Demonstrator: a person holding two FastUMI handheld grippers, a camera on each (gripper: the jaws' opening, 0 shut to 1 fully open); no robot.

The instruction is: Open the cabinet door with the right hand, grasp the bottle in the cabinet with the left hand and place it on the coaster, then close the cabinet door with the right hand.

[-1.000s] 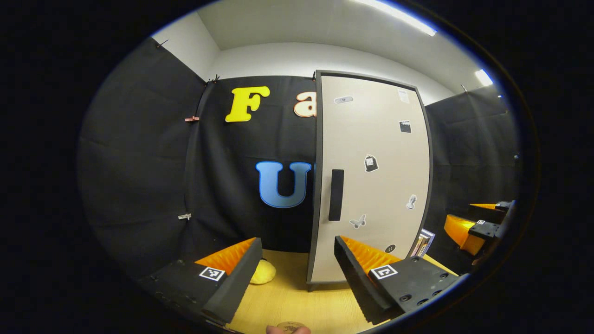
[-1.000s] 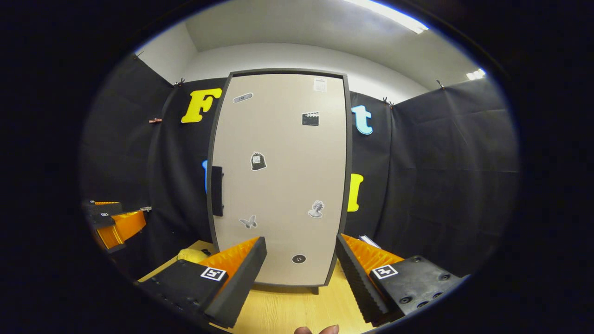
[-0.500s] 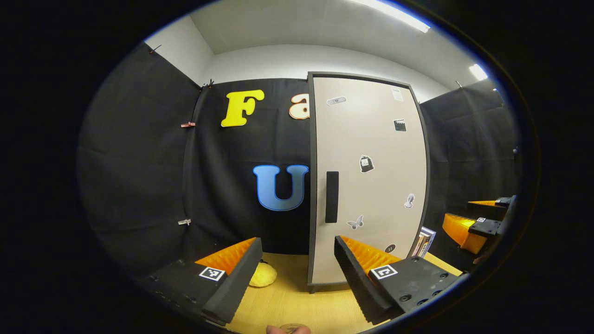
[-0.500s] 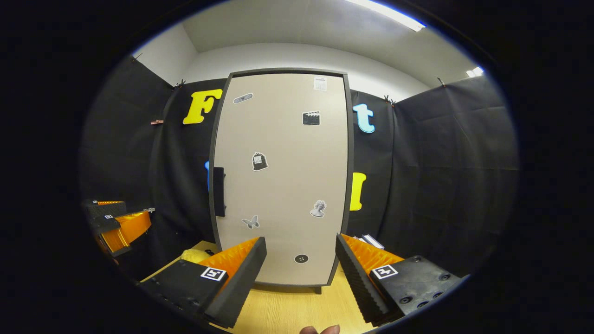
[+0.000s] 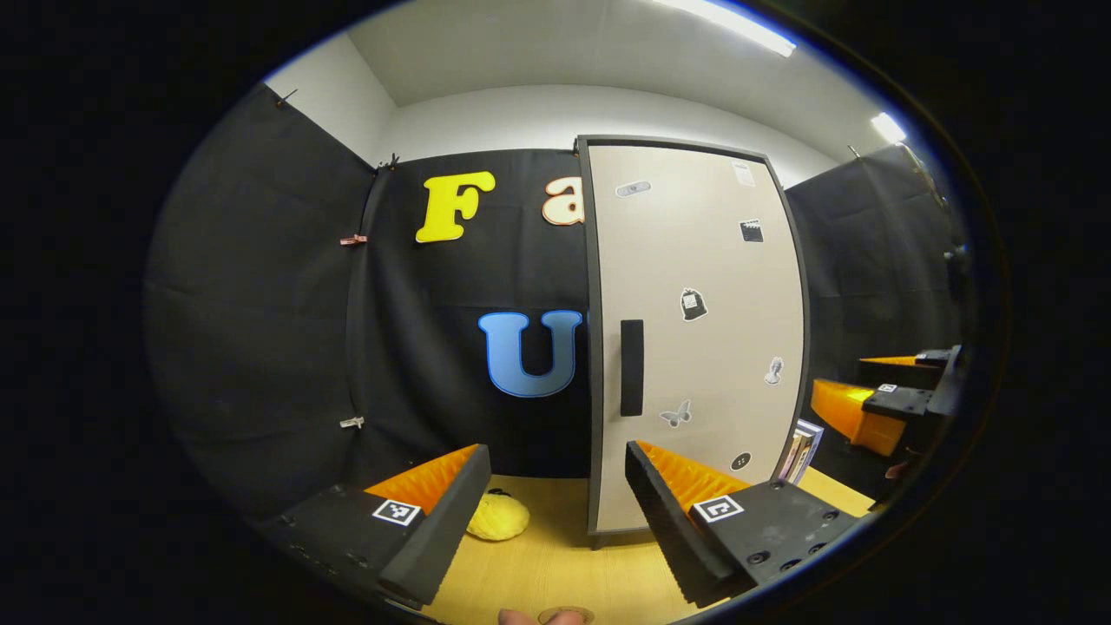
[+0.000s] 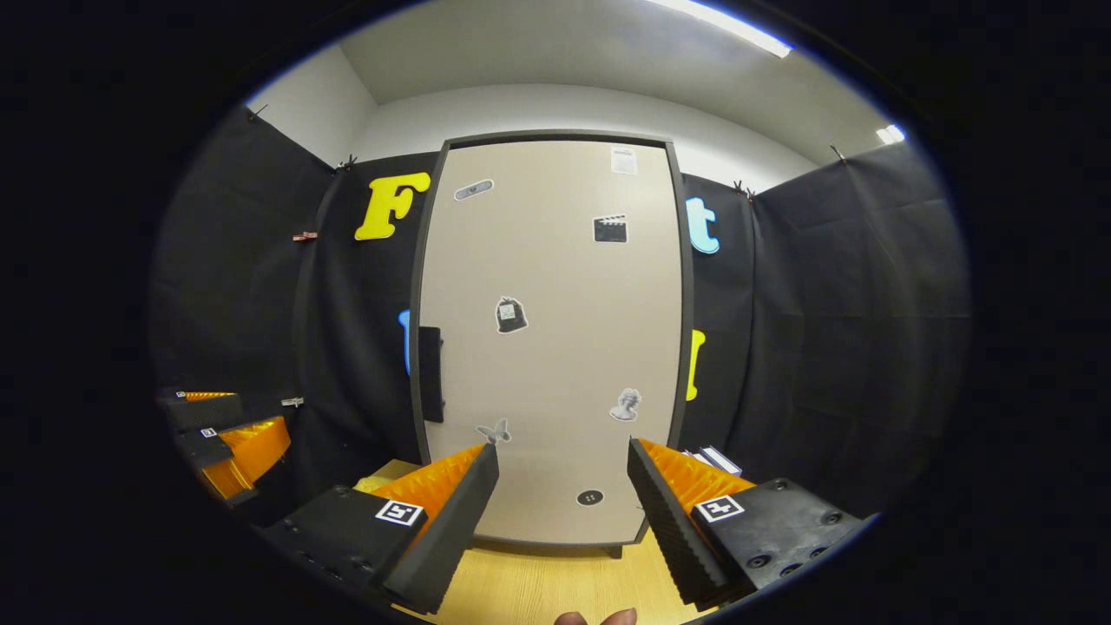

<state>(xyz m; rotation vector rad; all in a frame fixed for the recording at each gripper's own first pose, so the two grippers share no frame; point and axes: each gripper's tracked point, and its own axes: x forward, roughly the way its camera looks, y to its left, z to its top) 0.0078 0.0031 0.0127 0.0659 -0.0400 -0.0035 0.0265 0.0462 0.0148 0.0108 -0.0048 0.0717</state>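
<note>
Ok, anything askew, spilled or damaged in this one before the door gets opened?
Nothing stands out. The cabinet door is shut and upright, its handle untouched. Both the right gripper and the left gripper hang open short of it. A yellow soft thing lies on the table.

Left gripper [image 5: 555, 512] jaws apart before shut cabinet door [image 5: 694, 330].

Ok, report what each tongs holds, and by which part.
Nothing. Left tongs and right tongs are both open, apart from the shut cabinet door and its handle.
</note>
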